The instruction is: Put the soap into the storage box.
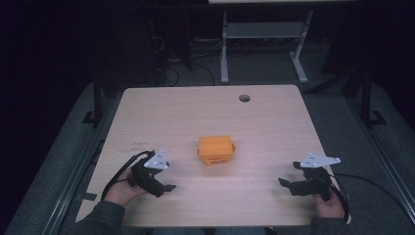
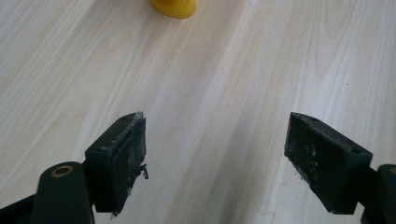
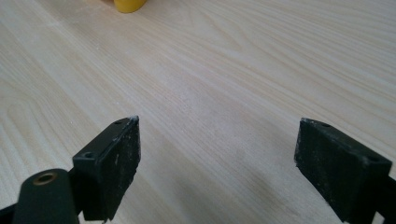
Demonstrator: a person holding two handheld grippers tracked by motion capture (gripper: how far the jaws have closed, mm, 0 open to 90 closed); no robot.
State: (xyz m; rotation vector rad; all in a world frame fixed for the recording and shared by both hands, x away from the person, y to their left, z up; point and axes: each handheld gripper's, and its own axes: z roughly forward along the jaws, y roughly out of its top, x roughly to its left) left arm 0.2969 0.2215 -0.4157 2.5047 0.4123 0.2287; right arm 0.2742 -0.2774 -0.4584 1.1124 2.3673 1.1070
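Note:
An orange box-shaped object (image 1: 216, 149) sits near the middle of the light wooden table (image 1: 205, 112). Its lower edge appears as a yellow-orange patch (image 2: 173, 8) at the top of the left gripper view and as a similar patch (image 3: 127, 5) at the top of the right gripper view. My left gripper (image 1: 166, 188) rests near the table's front left, held by a hand, open with nothing between its pads (image 2: 127, 158). My right gripper (image 1: 286, 182) sits at the front right, also open and empty, well apart from the orange object.
A round cable hole (image 1: 244, 98) lies near the table's far edge. Beyond the table stand the white legs of another desk (image 1: 224, 49) and loose cables (image 1: 166, 73) on the dark floor. A cable trails from each gripper.

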